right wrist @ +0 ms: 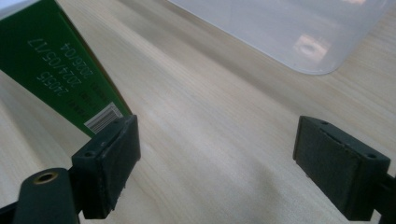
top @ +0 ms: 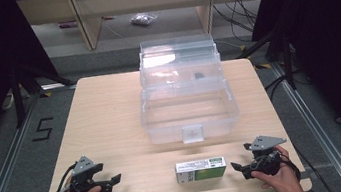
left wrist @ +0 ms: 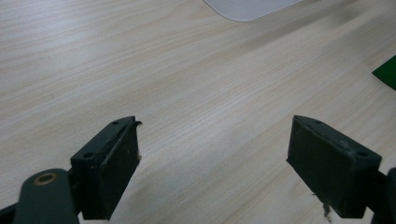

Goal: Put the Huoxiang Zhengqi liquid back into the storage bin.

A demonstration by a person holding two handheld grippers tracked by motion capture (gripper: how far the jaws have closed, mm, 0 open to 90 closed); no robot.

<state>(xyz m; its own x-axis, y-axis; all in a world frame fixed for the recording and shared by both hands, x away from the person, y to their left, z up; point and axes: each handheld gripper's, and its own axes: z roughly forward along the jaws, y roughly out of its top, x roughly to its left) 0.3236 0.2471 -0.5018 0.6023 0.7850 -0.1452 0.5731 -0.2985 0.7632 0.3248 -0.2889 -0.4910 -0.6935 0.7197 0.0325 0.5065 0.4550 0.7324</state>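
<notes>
Small green-and-white carton (top: 201,169) is lying flat near the desk's (top: 112,124) front edge, a bit right of centre. Its long axis is running parallel to that front edge, left to right, with the white end pointing toward the left side and the green end toward the right tool (top: 238,168).

Right tool is sitting just beside the carton's right end, jaws standing wide apart, gripping nothing, aimed leftward at the carton. Left tool (top: 115,178) is resting near the front-left corner, well apart from the carton, jaws also spread wide, nothing between them, pointing right.

Clear plastic box (top: 188,108) is standing at mid-desk toward the back edge, lid hinged up, latch tab facing the front edge.

Right gripper view is showing what the high view isn't resolving: the carton's (right wrist: 56,70) green face with printed date codes and a barcode, sitting right next to one jaw, plus the box's rounded corner (right wrist: 299,37) beyond.

Left gripper view is showing bare woodgrain between the jaws, a sliver of green carton (left wrist: 387,72) at the frame edge, and a box corner (left wrist: 247,7) at the top.
</notes>
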